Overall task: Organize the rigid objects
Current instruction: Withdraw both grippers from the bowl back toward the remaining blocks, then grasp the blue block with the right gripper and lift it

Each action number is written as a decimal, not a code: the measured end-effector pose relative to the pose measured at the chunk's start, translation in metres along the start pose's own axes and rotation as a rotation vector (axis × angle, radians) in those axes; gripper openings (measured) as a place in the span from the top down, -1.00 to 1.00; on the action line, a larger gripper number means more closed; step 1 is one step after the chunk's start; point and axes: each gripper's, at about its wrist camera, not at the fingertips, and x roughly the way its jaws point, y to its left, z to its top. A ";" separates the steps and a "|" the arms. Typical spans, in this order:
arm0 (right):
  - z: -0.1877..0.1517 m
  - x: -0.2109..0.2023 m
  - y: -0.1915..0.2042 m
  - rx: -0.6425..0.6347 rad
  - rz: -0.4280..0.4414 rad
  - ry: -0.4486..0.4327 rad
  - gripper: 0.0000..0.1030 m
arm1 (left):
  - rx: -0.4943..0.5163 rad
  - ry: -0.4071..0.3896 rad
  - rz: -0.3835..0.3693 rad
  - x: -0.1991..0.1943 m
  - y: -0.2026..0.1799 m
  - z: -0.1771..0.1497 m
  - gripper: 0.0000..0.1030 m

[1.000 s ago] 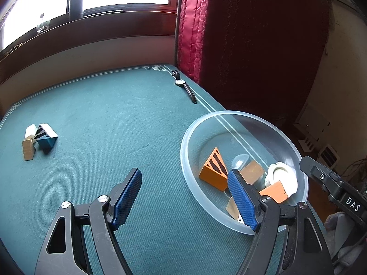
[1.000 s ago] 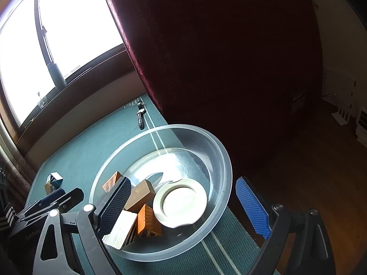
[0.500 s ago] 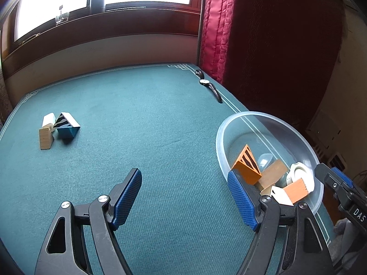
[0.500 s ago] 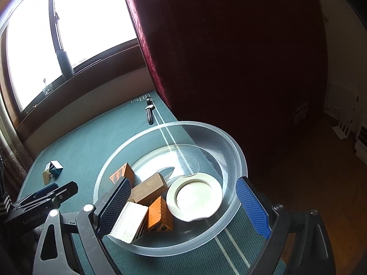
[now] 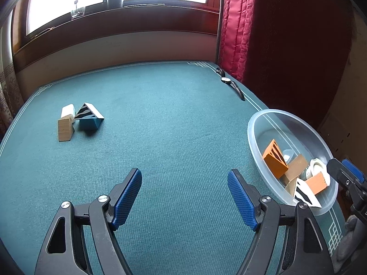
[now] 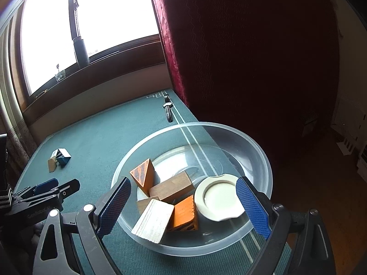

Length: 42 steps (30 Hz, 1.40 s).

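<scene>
A clear plastic bowl (image 6: 257, 155) (image 5: 254, 126) sits at the right edge of the green table. It holds an orange wedge (image 6: 143, 175), a brown wooden block (image 6: 172, 186), a white-faced block (image 6: 153, 221), an orange block (image 6: 184, 213) and a white dish (image 6: 218, 200). Far left lie a blue wedge (image 5: 89, 116), a tan block (image 5: 65, 129) and a white block (image 5: 68, 110), touching. My left gripper (image 5: 184, 197) is open and empty over bare cloth. My right gripper (image 6: 183, 208) is open and empty above the bowl's near side.
A wristwatch (image 5: 231, 84) lies near the table's far right corner. A red curtain (image 5: 286, 34) hangs past the right edge. A window sill with a dark bottle (image 6: 80, 48) runs along the back. The right gripper's fingers (image 5: 344, 174) show beside the bowl.
My left gripper has swung left, away from the bowl; the three loose blocks now sit closer to centre. My right gripper has drawn nearer over the bowl.
</scene>
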 end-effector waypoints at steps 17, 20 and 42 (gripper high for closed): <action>0.014 0.010 0.053 -0.163 0.090 0.054 -0.85 | -0.077 -0.007 0.081 -0.008 0.060 -0.003 -0.52; 0.014 0.014 0.067 -0.175 0.118 0.060 -0.85 | -0.086 -0.010 0.099 -0.010 0.072 -0.003 -0.52; 0.003 0.097 0.192 -0.263 0.307 0.217 -0.85 | -0.253 -0.011 0.269 -0.017 0.189 -0.008 -0.52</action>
